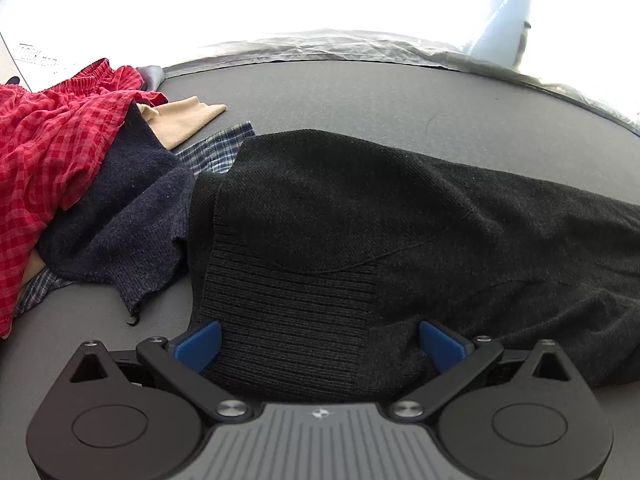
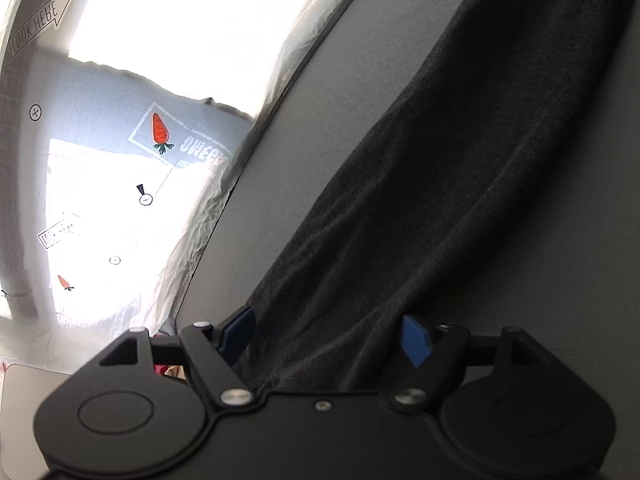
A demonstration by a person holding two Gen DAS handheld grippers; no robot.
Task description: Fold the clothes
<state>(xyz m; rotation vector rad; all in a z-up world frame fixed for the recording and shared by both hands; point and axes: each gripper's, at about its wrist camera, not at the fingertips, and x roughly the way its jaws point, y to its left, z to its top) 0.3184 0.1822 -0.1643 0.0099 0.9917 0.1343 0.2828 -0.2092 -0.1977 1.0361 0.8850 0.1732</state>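
Grey tabletop: w/ left gripper wide over black sweater hem & right gripper agape astride its sleeve, neither gripping, pinch one layer only.

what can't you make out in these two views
- Black sweater: its right end is cut off by the left wrist view's edge.
- Pile under the red checked cloth: lower garments hidden by those on top.
- Bedding beyond the mat: washed out by glare in both views.
- Right gripper: cloth hides whether its pads touch.
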